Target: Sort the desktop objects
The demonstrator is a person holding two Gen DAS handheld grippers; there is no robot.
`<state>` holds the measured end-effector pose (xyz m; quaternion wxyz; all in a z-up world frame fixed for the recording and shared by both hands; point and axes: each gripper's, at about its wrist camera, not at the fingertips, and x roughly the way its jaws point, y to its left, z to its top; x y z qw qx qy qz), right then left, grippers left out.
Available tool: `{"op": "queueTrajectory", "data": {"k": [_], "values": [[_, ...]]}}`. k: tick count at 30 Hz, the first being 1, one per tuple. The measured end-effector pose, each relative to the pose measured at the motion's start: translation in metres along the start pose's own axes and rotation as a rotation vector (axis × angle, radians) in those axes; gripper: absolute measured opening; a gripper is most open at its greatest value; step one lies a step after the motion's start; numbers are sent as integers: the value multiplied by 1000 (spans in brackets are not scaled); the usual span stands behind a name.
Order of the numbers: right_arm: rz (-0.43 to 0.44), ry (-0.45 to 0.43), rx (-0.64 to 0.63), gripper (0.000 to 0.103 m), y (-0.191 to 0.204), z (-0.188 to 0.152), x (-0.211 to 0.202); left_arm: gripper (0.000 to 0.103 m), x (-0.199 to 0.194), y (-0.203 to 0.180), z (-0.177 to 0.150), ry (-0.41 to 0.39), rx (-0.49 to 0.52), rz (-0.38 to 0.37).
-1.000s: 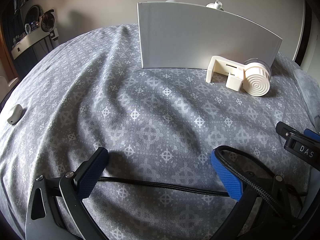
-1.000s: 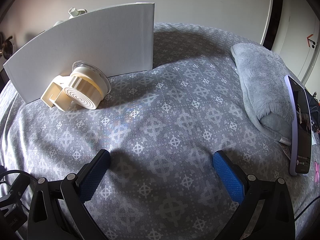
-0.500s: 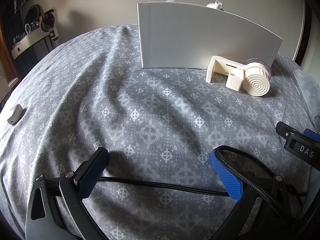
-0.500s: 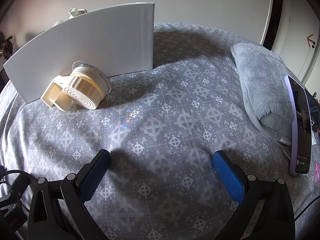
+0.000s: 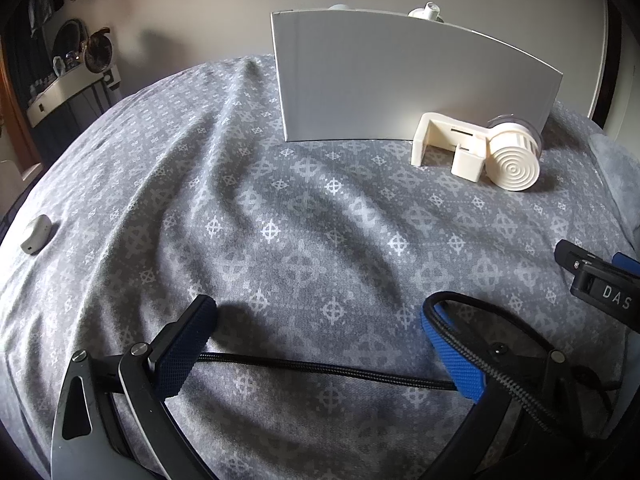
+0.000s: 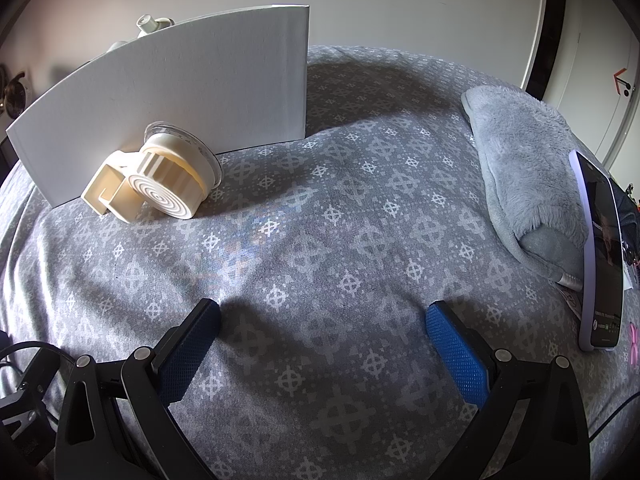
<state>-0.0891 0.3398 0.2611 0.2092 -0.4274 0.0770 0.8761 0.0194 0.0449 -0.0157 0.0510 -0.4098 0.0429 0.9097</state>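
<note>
Nothing has shifted over the last second — both views match the earlier ones in every detail, so the sorting has not begun. The left hand-held gripper (image 5: 320, 344) rests low over the bed (image 5: 280, 208), its blue pads spread wide with nothing between them except a black braided cable (image 5: 320, 368) that runs across the gap, untouched by the pads. The right hand-held gripper (image 6: 322, 342) sits likewise, spread wide and empty, over the patterned grey bedspread.

The thing most likely to be sorted, a cream plastic tape dispenser (image 5: 476, 152) with a ribbed round hub, lies at the far side, touching the foot of an upright white box (image 5: 400, 76). In the right wrist view the same dispenser (image 6: 156, 184) is far and left of the pads, well apart from them. A small white earbud-style case (image 5: 35, 234) lies alone at the far left edge of the bed. To the right, a grey plush cushion (image 6: 524, 168) and a phone (image 6: 602, 256) standing on edge lie together.

By my judgement, the pause means a first reach is due, probably toward the dispenser.
</note>
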Motion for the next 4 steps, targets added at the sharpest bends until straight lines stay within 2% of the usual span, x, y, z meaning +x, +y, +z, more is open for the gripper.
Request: {"op": "queueTrajectory", "data": {"k": [4], "values": [[0,0,0,103,-1,1,0,103,1,1,1,5,-3,-4]]}}
